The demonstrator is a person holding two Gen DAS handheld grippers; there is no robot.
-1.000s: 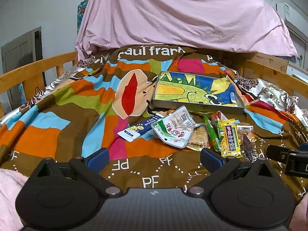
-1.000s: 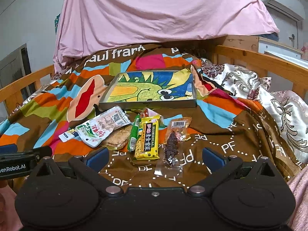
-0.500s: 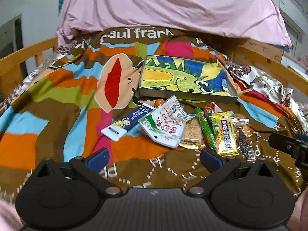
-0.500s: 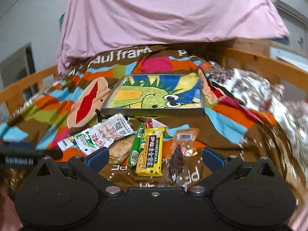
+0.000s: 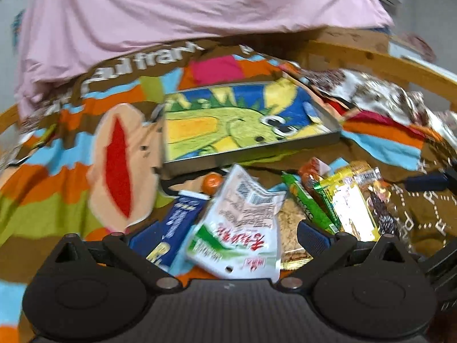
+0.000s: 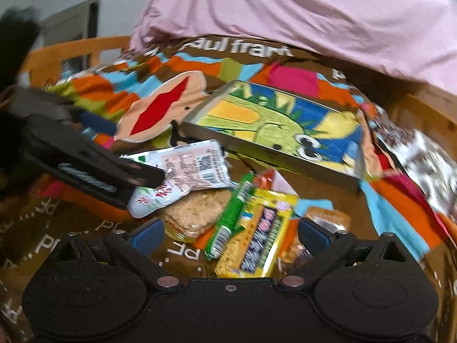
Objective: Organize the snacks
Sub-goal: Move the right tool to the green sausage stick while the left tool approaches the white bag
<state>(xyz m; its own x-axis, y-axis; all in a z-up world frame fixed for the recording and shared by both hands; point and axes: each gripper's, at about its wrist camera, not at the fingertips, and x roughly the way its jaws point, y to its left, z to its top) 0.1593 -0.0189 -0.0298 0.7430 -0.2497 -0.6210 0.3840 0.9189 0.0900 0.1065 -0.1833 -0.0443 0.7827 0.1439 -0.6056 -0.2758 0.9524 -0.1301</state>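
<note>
A pile of snacks lies on the colourful blanket in front of a metal tray (image 5: 248, 157) lined with a dinosaur cloth. My left gripper (image 5: 228, 237) is open, low over a white-green pouch (image 5: 240, 228) and a blue packet (image 5: 177, 223). Right of them are a cracker pack (image 5: 291, 228), a green stick (image 5: 308, 205), a yellow packet (image 5: 351, 208) and a dark jerky packet (image 5: 380, 208). My right gripper (image 6: 230, 234) has its jaws closing. The green stick (image 6: 231, 217) and yellow packet (image 6: 257, 243) lie between them, and the pads press on nothing.
A pink quilt (image 5: 185, 8) is heaped behind the tray. Wooden bed rails (image 5: 400, 68) run along both sides. A floral cloth (image 6: 422, 160) is bunched at the right. The left gripper's body (image 6: 85, 165) reaches into the right wrist view over the pouch (image 6: 185, 171).
Both grippers have moved forward and down towards the snack pile and rolled, so both views are tilted. The snacks, which lay ahead of the fingertips, now sit between them.
</note>
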